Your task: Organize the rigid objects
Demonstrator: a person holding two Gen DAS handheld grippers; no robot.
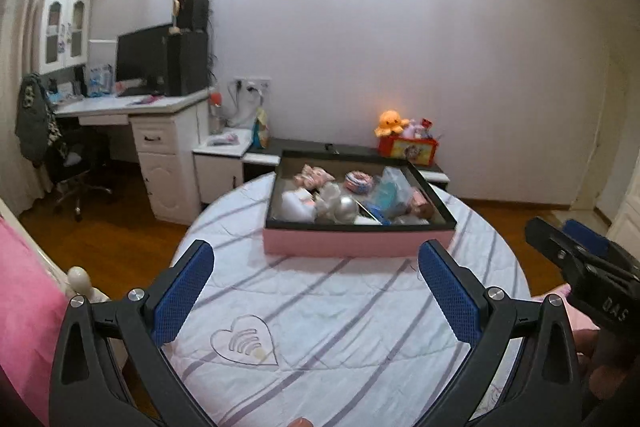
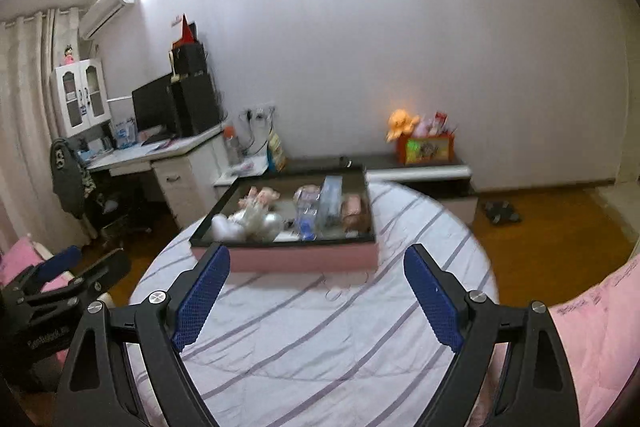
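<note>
A shallow pink box [image 1: 356, 242] [image 2: 308, 259] with a black rim sits on the striped bed cover [image 1: 340, 327] [image 2: 320, 339]. It holds several small things: a silver ball [image 1: 347, 207], a blue packet [image 1: 390, 193], a pink round item [image 1: 359, 181] and soft toys. My left gripper [image 1: 316, 259] is open and empty, short of the box's near wall. My right gripper [image 2: 316, 263] is open and empty too, with its fingertips near the box's front wall. Each gripper shows at the edge of the other's view.
A white desk [image 1: 132, 107] with a monitor and a chair stands at the left. A low dark shelf [image 1: 360, 149] along the wall carries a red toy bin [image 1: 408, 149] with an orange plush. Pink bedding [image 2: 600, 339] lies at the right, wooden floor around the bed.
</note>
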